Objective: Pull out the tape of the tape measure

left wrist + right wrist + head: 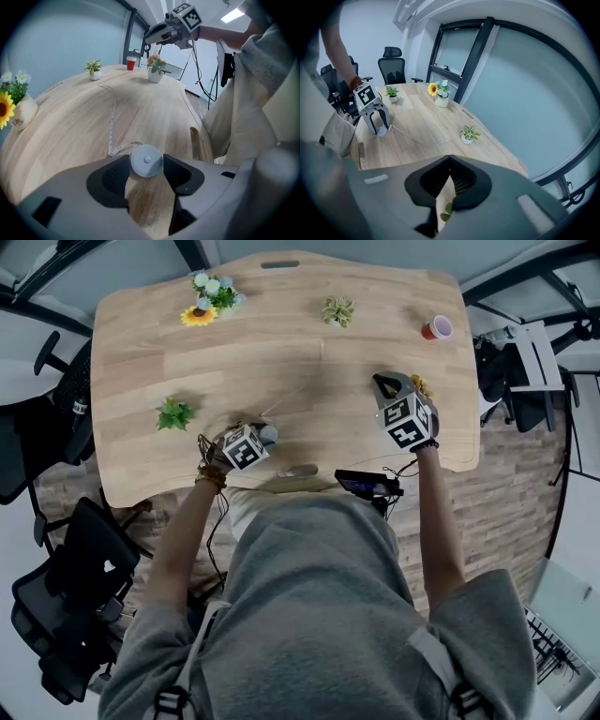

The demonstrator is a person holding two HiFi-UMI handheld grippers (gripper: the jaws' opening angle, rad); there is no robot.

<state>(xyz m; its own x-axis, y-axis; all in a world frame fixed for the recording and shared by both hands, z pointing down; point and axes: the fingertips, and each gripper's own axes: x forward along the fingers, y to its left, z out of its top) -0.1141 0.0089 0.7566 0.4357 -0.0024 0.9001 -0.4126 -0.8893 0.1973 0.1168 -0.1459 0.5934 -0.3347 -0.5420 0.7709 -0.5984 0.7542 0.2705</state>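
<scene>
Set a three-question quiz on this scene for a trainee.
1. What sits between the jaws of the left tool?
2. True or false: the pulled-out tape lies on the table.
3. The jaws of the right tool are: A) wide apart; B) together, with nothing held; C) clamped on the tape.

Key: 1. The round tape measure, gripped on both sides. 2. True. 3. B.
</scene>
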